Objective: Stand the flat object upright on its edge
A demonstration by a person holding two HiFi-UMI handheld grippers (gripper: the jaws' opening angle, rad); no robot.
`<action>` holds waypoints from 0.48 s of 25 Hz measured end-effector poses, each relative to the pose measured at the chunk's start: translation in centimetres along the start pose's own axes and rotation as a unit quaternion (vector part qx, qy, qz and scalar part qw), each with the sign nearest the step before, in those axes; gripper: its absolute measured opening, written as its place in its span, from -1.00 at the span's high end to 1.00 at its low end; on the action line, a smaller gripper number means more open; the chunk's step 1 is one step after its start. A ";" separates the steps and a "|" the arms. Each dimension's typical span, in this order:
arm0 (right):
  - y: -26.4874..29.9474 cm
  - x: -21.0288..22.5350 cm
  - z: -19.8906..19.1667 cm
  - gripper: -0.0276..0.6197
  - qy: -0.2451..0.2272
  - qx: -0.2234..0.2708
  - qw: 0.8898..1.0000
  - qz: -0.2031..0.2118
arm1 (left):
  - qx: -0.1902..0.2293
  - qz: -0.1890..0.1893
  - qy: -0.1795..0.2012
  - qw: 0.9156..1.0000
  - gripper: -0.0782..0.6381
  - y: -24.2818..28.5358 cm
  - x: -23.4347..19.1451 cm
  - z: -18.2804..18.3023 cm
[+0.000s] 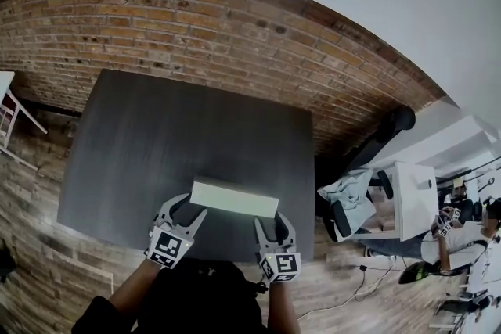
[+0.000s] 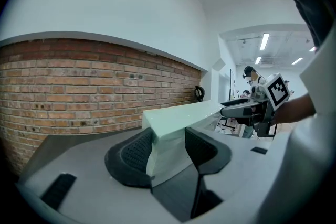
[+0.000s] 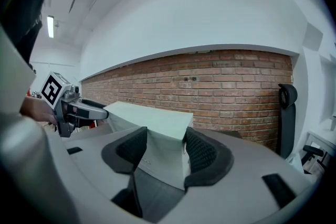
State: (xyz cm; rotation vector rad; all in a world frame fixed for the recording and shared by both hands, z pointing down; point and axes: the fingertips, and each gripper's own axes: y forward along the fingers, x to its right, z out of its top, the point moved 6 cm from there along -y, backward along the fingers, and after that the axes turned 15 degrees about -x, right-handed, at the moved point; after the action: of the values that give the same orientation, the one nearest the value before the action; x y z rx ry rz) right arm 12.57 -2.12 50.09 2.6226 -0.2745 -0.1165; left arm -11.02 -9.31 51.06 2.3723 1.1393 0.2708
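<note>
- At the surface's near edge, the left hand-held gripper [image 1: 184,213] is clamped across one short end of a pale green slab [image 1: 233,199].
- The right hand-held gripper [image 1: 274,224], also at the near edge, pinches the other short end between its ribbed pads.
- The slab sits just inside the surface's near edge, narrow face up, its lower edge apparently on the dark surface [image 1: 172,129].
- It looks stiff, straight-sided and light. The smooth faces could slip, and the narrow base would tip easily, so end grips at mid-height suit it.
- A brick wall [image 1: 196,19] rises beyond the surface's far edge.
</note>
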 end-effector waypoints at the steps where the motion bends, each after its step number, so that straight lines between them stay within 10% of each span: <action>1: -0.1 0.0 0.1 0.17 0.000 -0.001 1.000 0.001 | -0.002 0.000 -0.002 1.000 0.19 -0.1 0.0 0.0; 12: 0.3 1.7 0.7 0.18 0.008 -0.005 1.000 0.016 | -0.016 0.009 -0.019 1.000 0.19 0.8 0.4 1.2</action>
State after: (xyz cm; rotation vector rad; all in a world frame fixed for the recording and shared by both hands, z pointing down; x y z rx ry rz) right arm 14.05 -3.12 49.58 2.6065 -0.3097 -0.0864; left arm -9.82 -9.81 50.44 2.3510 1.0903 0.2473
